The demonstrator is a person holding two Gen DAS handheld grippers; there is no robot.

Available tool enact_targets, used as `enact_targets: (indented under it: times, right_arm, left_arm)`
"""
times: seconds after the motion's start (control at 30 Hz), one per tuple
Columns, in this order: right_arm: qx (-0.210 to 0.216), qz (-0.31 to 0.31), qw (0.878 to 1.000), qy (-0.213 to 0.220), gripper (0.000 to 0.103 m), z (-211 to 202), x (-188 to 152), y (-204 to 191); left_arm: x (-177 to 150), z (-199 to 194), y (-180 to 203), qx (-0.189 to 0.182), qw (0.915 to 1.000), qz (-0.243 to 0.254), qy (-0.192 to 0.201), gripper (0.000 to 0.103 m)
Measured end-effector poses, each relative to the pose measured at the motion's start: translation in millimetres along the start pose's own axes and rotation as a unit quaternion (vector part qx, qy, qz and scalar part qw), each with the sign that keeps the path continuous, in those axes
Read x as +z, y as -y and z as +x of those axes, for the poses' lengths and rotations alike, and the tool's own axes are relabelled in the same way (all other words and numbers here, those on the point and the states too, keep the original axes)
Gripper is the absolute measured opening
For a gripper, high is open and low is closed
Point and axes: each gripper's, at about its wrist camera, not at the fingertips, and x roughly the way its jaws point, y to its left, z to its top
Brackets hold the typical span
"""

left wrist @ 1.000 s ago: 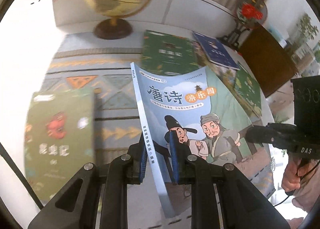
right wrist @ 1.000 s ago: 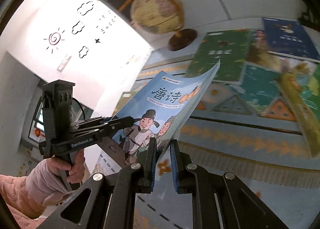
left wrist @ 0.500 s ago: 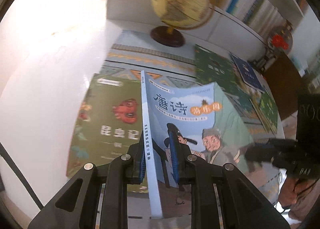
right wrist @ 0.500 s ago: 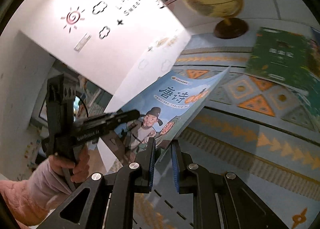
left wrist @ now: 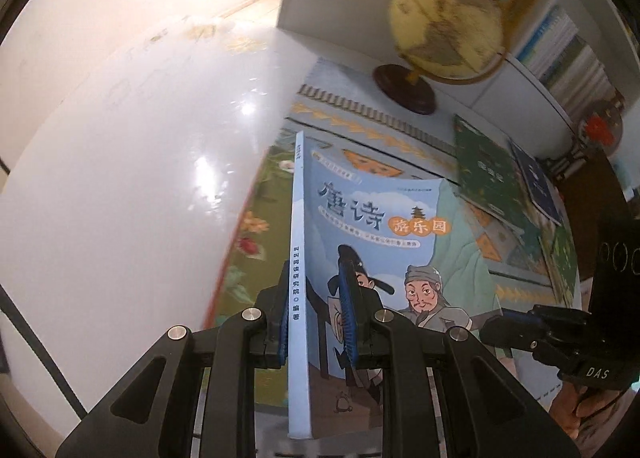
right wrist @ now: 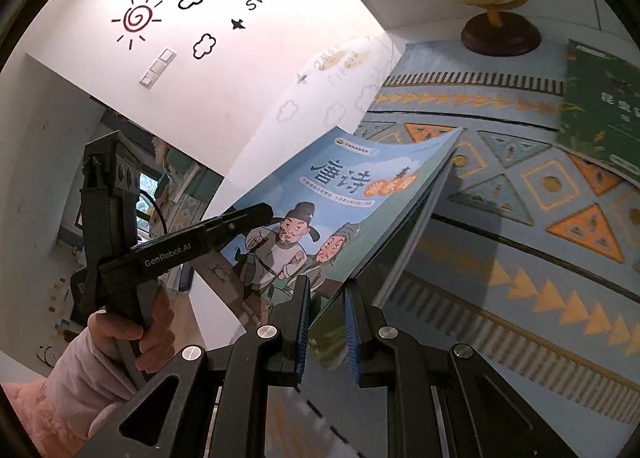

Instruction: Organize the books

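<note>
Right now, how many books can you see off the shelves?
4, possibly more hidden: light-blue cartoon-cover book held by both hand-held grippers; floral green book beneath it; dark-green book and navy book lying right of the globe.

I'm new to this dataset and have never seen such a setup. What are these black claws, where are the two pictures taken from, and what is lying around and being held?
No robot here: a person holds a two-finger gripper in each hand, and a fisheye camera on each gripper looks forward along its fingers. One picture is from the left gripper, the other from the right gripper. In the right view you also see the left gripper from the side, with the person's hand on its handle.

Both grippers are shut on the same blue book: the left one near its spine, the right one on the opposite edge.

Below lies a patterned blue mat. On it are a dark green book and more books beside it. Part of another, flower-printed green cover shows under the held book. A globe stands at the back.
</note>
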Motion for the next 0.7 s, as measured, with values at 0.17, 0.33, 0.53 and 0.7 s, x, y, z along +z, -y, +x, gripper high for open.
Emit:
enact_targets:
  times: [0.17, 0.33, 0.53, 0.7]
  right_arm:
    - [-0.002, 0.011, 1.0, -0.026, 0.016, 22.4, -8.6, 2.4]
    - [-0.02, 0.015, 0.999, -0.049, 0.016, 43.6, -17.9, 4.9]
    - [-0.03, 0.033, 0.998, -0.054, 0.016, 48.4, -19.6, 11.6]
    - [-0.034, 0.038, 0.997, -0.057, 0.016, 52.0, -18.3, 11.3]
  left_arm:
    - [-5.2, 14.2, -20.0, 0.003, 0.9996, -0.021, -0.019, 0.018]
    - [-13.0, 24.9, -29.8, 0.009, 0.9988, -0.031, -0.036, 0.023]
    - [-16.6, 31.9, -40.3, 0.026, 0.9975, -0.044, -0.047, 0.031]
    - [-14.4, 36.9, -49.5, 0.042, 0.996, -0.052, -0.059, 0.029]
